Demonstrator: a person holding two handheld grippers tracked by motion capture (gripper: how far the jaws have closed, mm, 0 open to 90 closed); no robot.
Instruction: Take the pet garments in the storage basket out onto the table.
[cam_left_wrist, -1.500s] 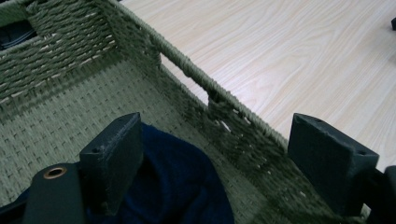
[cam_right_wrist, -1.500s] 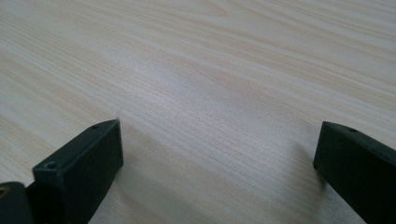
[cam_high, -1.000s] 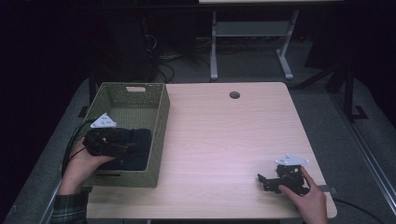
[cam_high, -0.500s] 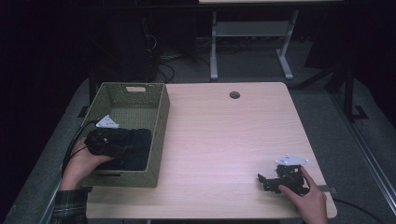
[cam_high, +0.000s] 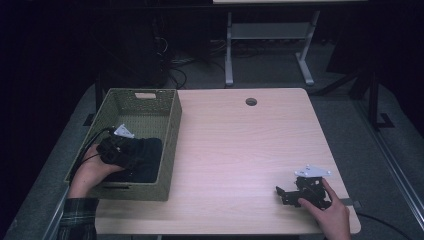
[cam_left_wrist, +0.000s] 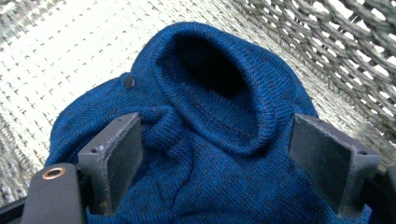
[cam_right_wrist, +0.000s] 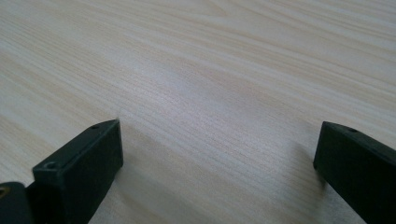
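Blue knit sweater (cam_left_wrist: 205, 154) lies bunched in the woven basket (cam_high: 170, 120) at table left. Soft, light, floppy; best pinched at the thick collar fold. Left gripper (cam_left_wrist: 233, 158) jaws wide astride it. Right gripper (cam_high: 292, 195) jaws wide, empty, low over the table (cam_high: 240, 150).

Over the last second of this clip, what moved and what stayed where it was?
Hardly anything moved. The left tool sits in the woven basket over the blue knit garment, perhaps very slightly shifted, its jaws open on either side of a fold and not closed on it. The right tool rests open at the near right of the table, as before. Basket and garment are unchanged.
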